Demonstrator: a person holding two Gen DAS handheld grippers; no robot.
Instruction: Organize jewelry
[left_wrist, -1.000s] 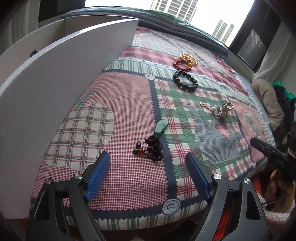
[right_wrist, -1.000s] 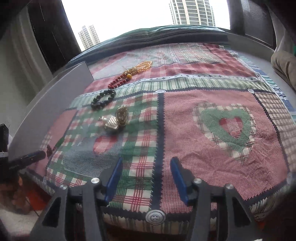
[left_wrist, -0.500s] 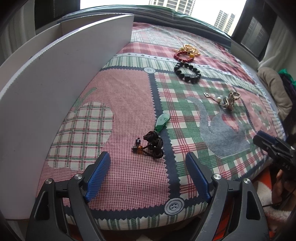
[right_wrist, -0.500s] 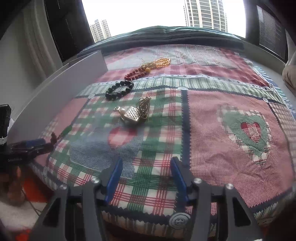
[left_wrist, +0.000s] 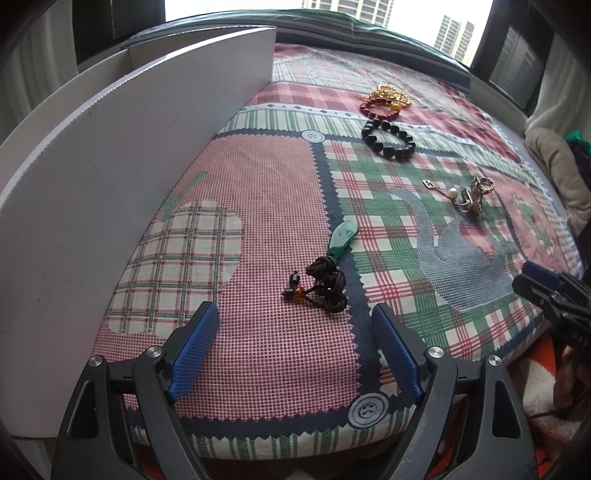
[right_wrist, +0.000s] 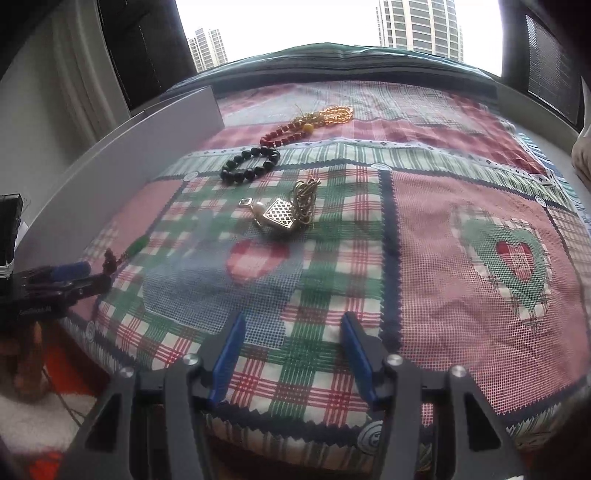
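We're eyeing a green pendant (left_wrist: 344, 238) on a knotted dark cord; left gripper (left_wrist: 295, 350) and right gripper (right_wrist: 291, 354) are both hanging released, maybe jade.

A tall white foam board wall (left_wrist: 122, 173) stands along the left edge of the patchwork plaid bed cover (left_wrist: 258, 192), blocking that side. Open cloth lies between it and the dark knotted cord with green pendant (left_wrist: 328, 273). The right half, around the green heart patch (right_wrist: 506, 254), is bare.
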